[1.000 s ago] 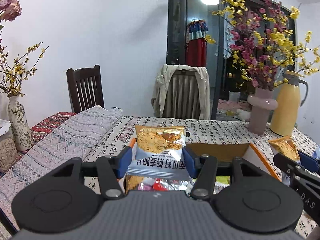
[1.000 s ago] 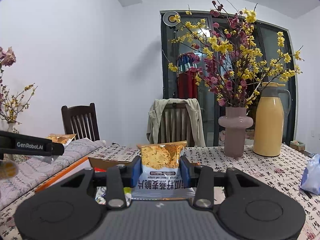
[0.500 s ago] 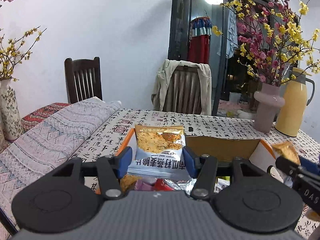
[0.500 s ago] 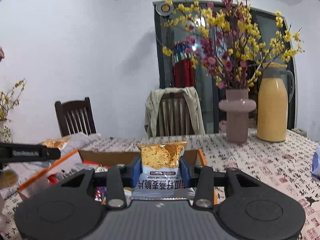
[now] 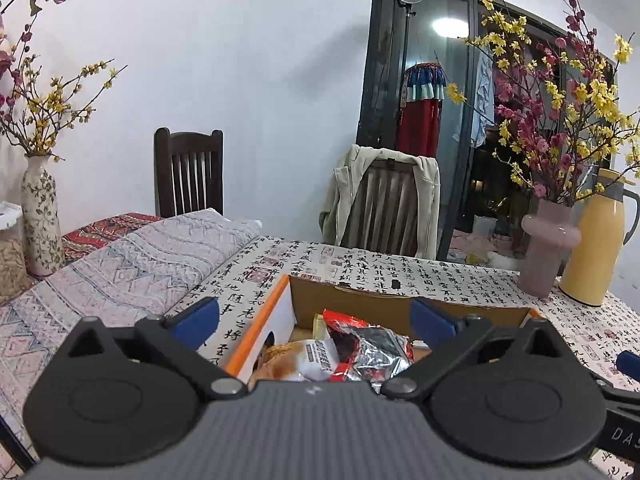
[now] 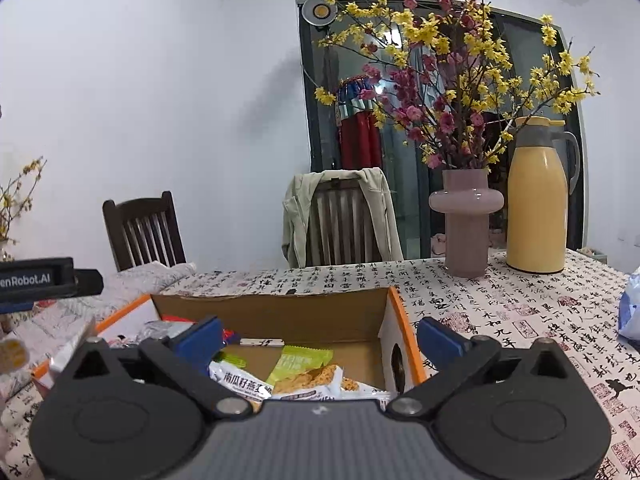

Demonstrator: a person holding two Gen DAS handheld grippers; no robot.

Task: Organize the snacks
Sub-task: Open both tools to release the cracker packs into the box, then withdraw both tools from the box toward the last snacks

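Note:
An open cardboard box (image 5: pixel 260 320) with an orange rim sits on the script-printed tablecloth below both grippers. My left gripper (image 5: pixel 314 316) hangs over the box's left part, its jaws opening wide with nothing between the blue pads (image 5: pixel 198 316). Beneath it lie a red and silver packet (image 5: pixel 368 344) and an orange and white packet (image 5: pixel 296 360). My right gripper (image 6: pixel 320 336) hangs over the right part of the box (image 6: pixel 404 328), its jaws also opening and empty. A white and orange oat crisp packet (image 6: pixel 312 384) and a green packet (image 6: pixel 300 360) lie under it.
A pink vase (image 6: pixel 466 220) of blossom branches and a yellow thermos jug (image 6: pixel 536 208) stand at the back right. A folded patterned cloth (image 5: pixel 120 264) covers the table's left side, beside a floral vase (image 5: pixel 40 220). A blue and white bag (image 6: pixel 630 308) lies at the right edge.
Both grippers went from shut on an oat crisp packet to wide open. The packets have dropped into the box, and both grippers have sunk a little.

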